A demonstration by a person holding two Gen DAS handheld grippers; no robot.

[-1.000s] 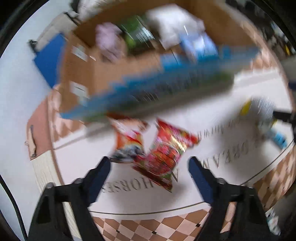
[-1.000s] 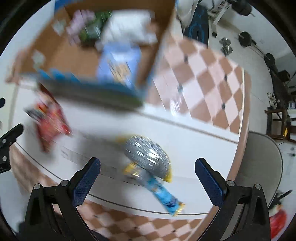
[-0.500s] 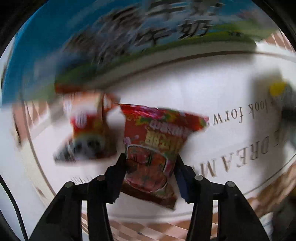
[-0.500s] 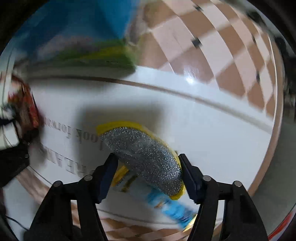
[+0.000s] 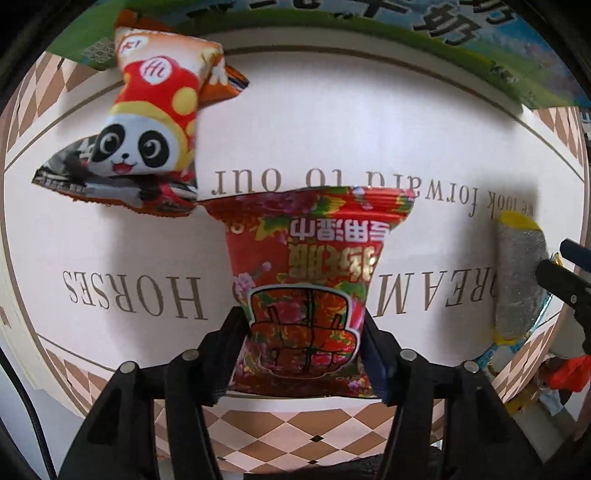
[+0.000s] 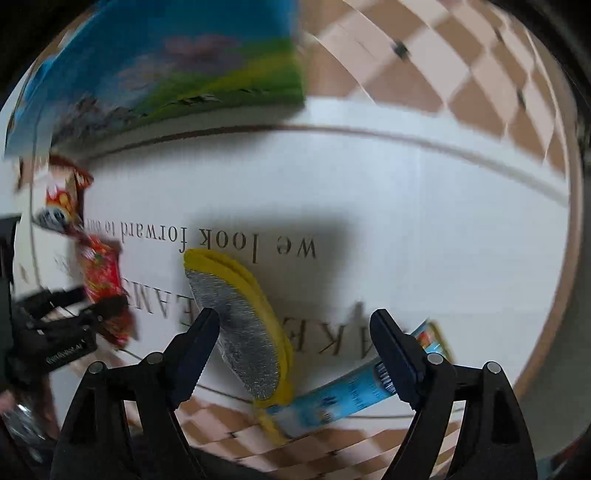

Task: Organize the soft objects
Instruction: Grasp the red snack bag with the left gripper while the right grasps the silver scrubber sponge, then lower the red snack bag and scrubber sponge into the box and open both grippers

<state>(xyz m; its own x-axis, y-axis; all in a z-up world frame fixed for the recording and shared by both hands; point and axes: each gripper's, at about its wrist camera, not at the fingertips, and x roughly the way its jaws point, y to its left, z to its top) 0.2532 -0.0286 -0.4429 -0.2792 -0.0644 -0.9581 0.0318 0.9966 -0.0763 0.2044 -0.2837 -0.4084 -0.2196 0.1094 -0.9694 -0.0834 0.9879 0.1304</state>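
My left gripper (image 5: 303, 343) is shut on a red snack bag (image 5: 314, 280) that lies on the white round mat (image 5: 406, 129). A panda-print snack bag (image 5: 147, 136) lies to its upper left. A silver and yellow sponge (image 6: 240, 328) lies on the mat; it also shows in the left wrist view (image 5: 519, 273). My right gripper (image 6: 295, 350) is open, with the sponge against the left finger (image 6: 199, 336) and not clamped. A blue wrapped packet (image 6: 340, 395) lies under the sponge. The left gripper and red bag also show in the right wrist view (image 6: 103, 280).
A box with a blue and green printed side (image 5: 369, 33) stands at the far edge of the mat and also shows in the right wrist view (image 6: 166, 74). Checkered floor tiles (image 6: 461, 66) surround the mat.
Both grippers came down from above the box to the mat. The left closed on the red snack bag. The right closed in around the sponge, then widened again.
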